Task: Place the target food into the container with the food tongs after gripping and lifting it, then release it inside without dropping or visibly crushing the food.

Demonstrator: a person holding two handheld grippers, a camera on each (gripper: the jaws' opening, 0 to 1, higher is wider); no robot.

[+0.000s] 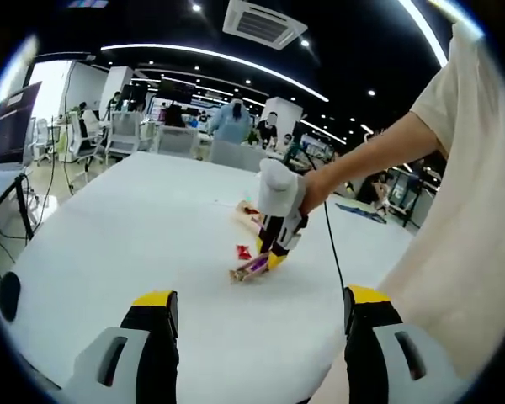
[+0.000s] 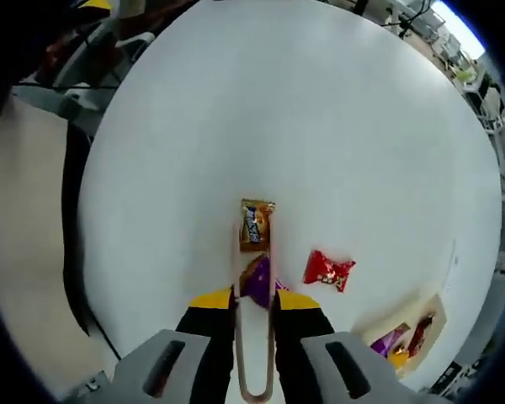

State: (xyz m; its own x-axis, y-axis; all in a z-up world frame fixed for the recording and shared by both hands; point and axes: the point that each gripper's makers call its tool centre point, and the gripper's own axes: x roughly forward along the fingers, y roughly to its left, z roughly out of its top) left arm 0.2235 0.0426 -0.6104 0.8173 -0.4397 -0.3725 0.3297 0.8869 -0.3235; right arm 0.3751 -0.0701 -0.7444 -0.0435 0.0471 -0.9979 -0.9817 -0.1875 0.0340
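My right gripper (image 2: 254, 300) is shut on wooden food tongs (image 2: 236, 337), which reach forward over the white table (image 2: 236, 109). A purple wrapped candy (image 2: 255, 278) lies between the tong arms. A brown wrapped candy with a blue label (image 2: 256, 225) sits at the tong tips; I cannot tell whether it is pinched. A red wrapped candy (image 2: 328, 269) lies to the right. In the left gripper view, the right gripper (image 1: 273, 248), held by a person's hand, points down at the candies (image 1: 252, 268). My left gripper (image 1: 261, 299) hovers open above the table with nothing in it.
A shallow wooden tray (image 2: 438, 313) holding several wrapped candies sits at the lower right of the right gripper view, and shows beyond the hand as a tray (image 1: 246, 212). The person's sleeve (image 1: 480, 194) fills the right side. Chairs (image 1: 177, 139) and people stand beyond the table.
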